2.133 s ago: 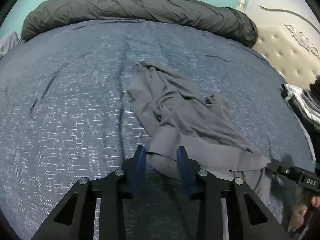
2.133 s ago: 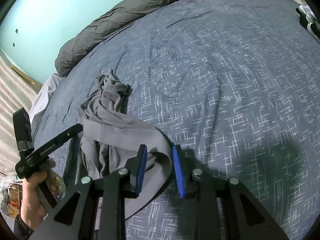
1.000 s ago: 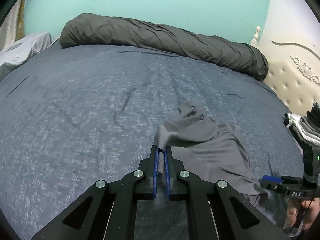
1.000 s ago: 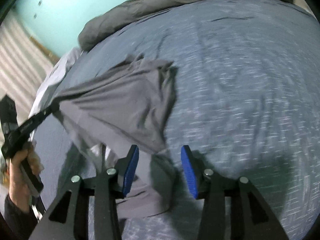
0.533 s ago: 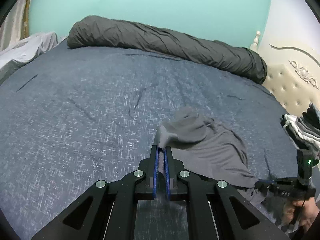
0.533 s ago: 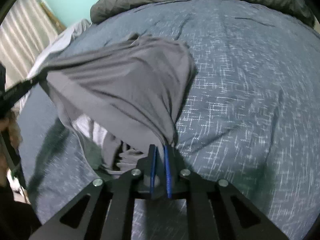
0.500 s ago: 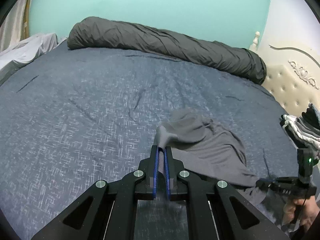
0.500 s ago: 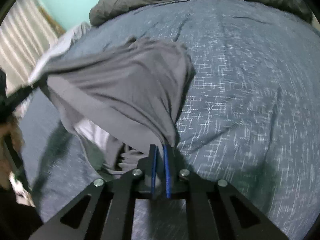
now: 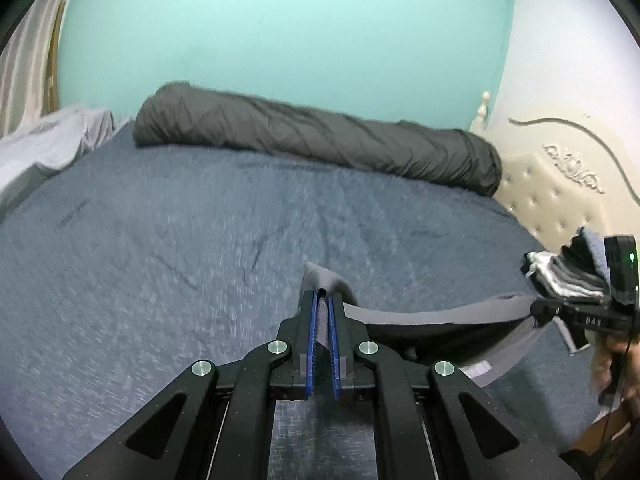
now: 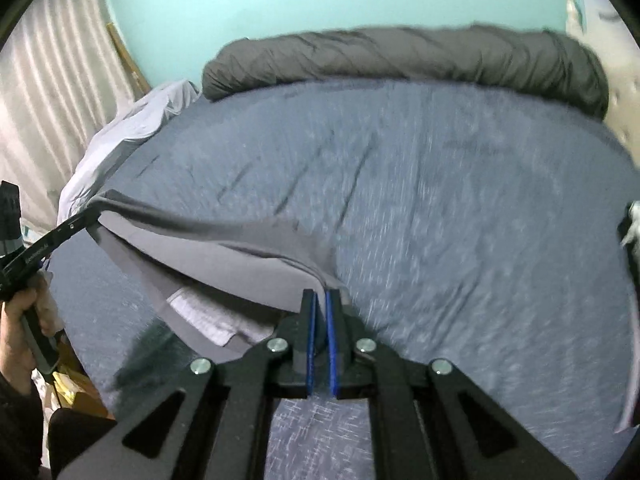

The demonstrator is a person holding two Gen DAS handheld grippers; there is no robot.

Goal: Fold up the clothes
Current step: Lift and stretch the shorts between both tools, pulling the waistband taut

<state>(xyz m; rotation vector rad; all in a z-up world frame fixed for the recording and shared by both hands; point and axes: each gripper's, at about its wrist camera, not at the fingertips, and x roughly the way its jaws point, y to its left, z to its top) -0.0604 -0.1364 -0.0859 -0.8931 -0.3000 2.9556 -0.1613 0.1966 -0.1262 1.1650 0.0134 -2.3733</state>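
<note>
Grey garment stretched in the air between both grippers, over the bed's near edge

Left wrist view: left gripper [image 9: 323, 300] clamped on a corner of the grey garment [image 9: 432, 314], which runs right to the right gripper [image 9: 538, 309]; folded stack [image 9: 560, 276] at the bed's [image 9: 160, 248] right edge, dark rolled duvet [image 9: 320, 140] along far edge. Right wrist view: right gripper [image 10: 319, 300] pinching the garment [image 10: 224, 256], cloth taut to the left gripper [image 10: 90, 216], sagging above the bed [image 10: 440, 200]
</note>
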